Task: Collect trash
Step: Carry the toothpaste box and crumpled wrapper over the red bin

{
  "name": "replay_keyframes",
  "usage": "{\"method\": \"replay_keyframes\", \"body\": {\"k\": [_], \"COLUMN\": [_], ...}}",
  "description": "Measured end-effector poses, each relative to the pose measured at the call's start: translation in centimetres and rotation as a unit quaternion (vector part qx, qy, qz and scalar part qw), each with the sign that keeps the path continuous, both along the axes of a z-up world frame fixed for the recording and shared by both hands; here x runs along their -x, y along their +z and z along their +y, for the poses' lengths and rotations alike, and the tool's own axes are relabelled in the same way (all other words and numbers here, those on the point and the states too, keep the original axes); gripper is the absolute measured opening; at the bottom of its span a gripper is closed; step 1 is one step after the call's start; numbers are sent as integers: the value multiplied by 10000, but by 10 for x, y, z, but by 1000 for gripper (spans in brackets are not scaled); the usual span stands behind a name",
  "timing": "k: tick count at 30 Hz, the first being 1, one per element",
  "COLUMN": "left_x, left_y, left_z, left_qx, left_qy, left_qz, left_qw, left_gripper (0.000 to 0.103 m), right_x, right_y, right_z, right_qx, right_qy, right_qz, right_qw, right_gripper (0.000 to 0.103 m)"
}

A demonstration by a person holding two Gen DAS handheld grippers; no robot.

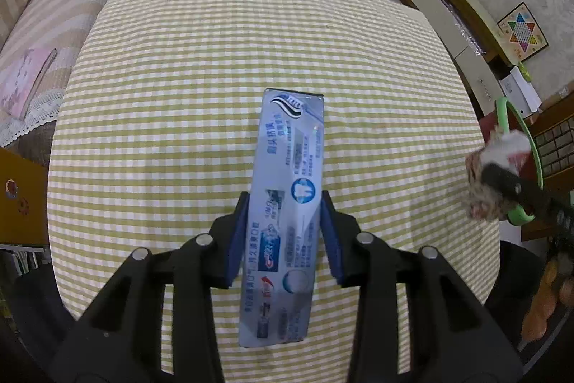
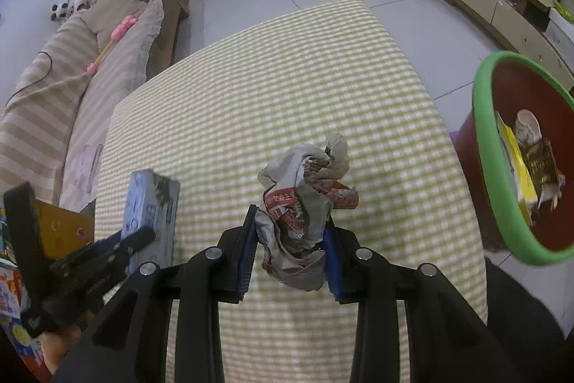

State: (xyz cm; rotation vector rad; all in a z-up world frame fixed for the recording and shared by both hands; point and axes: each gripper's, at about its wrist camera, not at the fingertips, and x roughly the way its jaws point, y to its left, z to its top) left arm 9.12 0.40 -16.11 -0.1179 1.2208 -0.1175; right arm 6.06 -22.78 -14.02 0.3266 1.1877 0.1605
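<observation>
Gingham tablecloth (image 1: 215,78) beneath claw-clamped glossy toothpaste box (image 1: 287,203) and crumpled newspaper (image 2: 305,203).

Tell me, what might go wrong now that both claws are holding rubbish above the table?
The toothpaste box juts far past the left gripper, so it could swing or slip on the way. The crumpled newspaper in the right gripper is loosely wadded and might slip free. The bin already holds trash, so the long box may catch on its rim.

Dim, cool indoor light, heavy fisheye bending with dark corners, motion blur at side edges.
</observation>
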Motion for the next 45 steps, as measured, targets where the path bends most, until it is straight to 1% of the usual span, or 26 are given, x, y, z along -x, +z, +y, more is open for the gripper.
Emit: {"method": "replay_keyframes", "body": {"k": [5,6,9,11,14,18,23,30,37,45], "left_x": [7,8,10,11,11,12,19,32,33,30], "left_y": [23,27,47,65,89,129,159,180,191,198], "left_z": [-3,-4,-10,-15,-20,-38,-55,-65,-79,-107], "left_qx": [51,61,127,182,210,400,496,507,552,643], "left_qy": [-100,-128,-225,-296,-413,-529,-655,-696,-812,-1138], "left_qz": [-256,-305,-518,-726,-1028,-1465,-1829,-2168,-2297,-2391], "left_qw": [9996,9994,9983,9968,9936,9870,9797,9724,9683,9621], "left_gripper": [36,36,36,36,36,36,36,36,36,36], "right_x": [18,13,19,23,27,35,40,52,60,67], "right_y": [9,12,25,34,49,69,85,107,125,131], "right_z": [-6,1,-5,-7,-14,-22,-26,-52,-83,-115], "right_qx": [-53,-40,46,73,-39,-88,-94,8,131,210], "right_qy": [-114,-130,-155,-172,-265,-363,-383,-593,-891,-1242], "right_qz": [-111,-148,-350,-473,-682,-992,-1226,-1557,-1780,-1910], "right_qw": [9999,9998,9993,9987,9973,9944,9917,9860,9799,9735], "right_gripper": [32,32,32,32,32,32,32,33,34,34]}}
